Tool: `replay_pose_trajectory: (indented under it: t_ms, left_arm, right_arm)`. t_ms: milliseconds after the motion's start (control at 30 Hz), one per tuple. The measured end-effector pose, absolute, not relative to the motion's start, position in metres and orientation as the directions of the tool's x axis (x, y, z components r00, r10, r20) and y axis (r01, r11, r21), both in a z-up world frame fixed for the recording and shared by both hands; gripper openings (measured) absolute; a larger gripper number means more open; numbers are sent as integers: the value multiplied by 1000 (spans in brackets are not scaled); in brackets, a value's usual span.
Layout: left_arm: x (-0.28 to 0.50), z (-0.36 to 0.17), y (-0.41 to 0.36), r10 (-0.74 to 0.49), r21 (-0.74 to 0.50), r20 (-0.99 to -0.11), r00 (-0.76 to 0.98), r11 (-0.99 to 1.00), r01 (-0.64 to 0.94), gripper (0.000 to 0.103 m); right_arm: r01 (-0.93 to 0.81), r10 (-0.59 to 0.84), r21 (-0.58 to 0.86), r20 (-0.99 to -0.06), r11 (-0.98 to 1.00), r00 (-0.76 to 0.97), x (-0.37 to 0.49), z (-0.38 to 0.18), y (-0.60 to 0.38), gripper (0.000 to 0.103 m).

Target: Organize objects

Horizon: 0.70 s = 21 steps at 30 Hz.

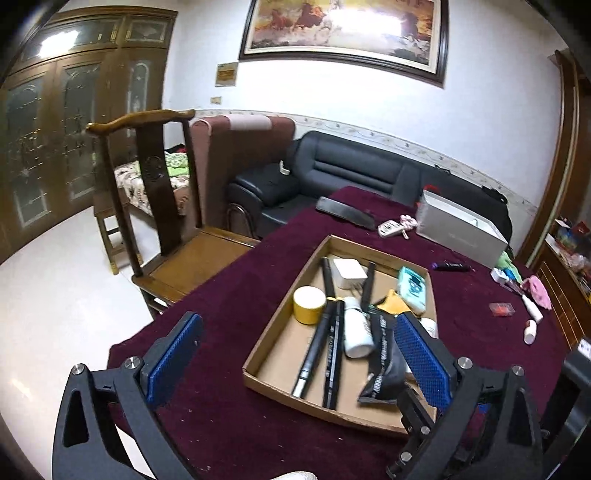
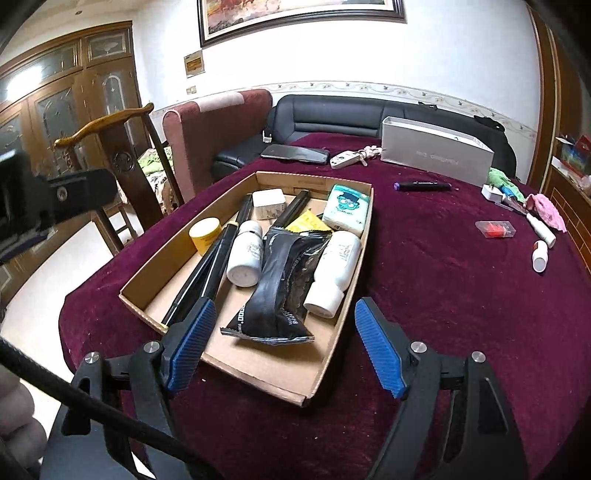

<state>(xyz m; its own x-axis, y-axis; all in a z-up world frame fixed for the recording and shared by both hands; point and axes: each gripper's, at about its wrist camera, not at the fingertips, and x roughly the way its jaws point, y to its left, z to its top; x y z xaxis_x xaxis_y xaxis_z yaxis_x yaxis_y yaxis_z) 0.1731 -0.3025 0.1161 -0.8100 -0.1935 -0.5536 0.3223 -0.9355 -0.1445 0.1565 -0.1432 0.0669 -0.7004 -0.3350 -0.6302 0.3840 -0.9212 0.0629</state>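
- a table draped in a dark maroon velvet cloth is seen in both wrist views, with white specks scattered over the cloth.
- a shallow cardboard tray is set on the cloth, and the sorted objects are held inside it: a black foil pouch, two white bottles lying on their sides, a yellow-lidded jar, black pens, a white charger and a tissue pack.
- the left gripper is held above the near-left part of the tray, its blue-padded fingers wide apart and nothing between them.
- the right gripper is held over the near end of the tray, its jaws likewise spread and empty.
- loose items are left on the cloth to the right of the tray: a black marker, a small clear box with red contents, a small white tube, a pink cloth and a white plug.
- at the far edge a grey box, a key fob and a dark flat case are laid.
- beyond the table a black leather sofa, a carved wooden chair, a wooden cabinet with glass doors and a framed painting on the white wall are seen.
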Motion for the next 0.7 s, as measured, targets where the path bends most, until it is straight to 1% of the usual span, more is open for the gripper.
replay_pose_trajectory:
  t_ms: [67, 367, 700]
  left_arm:
    - [174, 115, -307, -206, -144, -550, -810, -931, 335, 101]
    - [169, 104, -316, -218, -137, -582, -784, -923, 358, 101]
    - [171, 101, -319, -229, -134, -578, -783, -920, 368, 101]
  right_arm:
    - [388, -334, 56, -631, -920, -700, 157, 66, -146, 79]
    - [406, -334, 33, -633, -913, -699, 160, 64, -157, 79]
    - [415, -338, 31, -638, -909, -692, 161, 62, -160, 79]
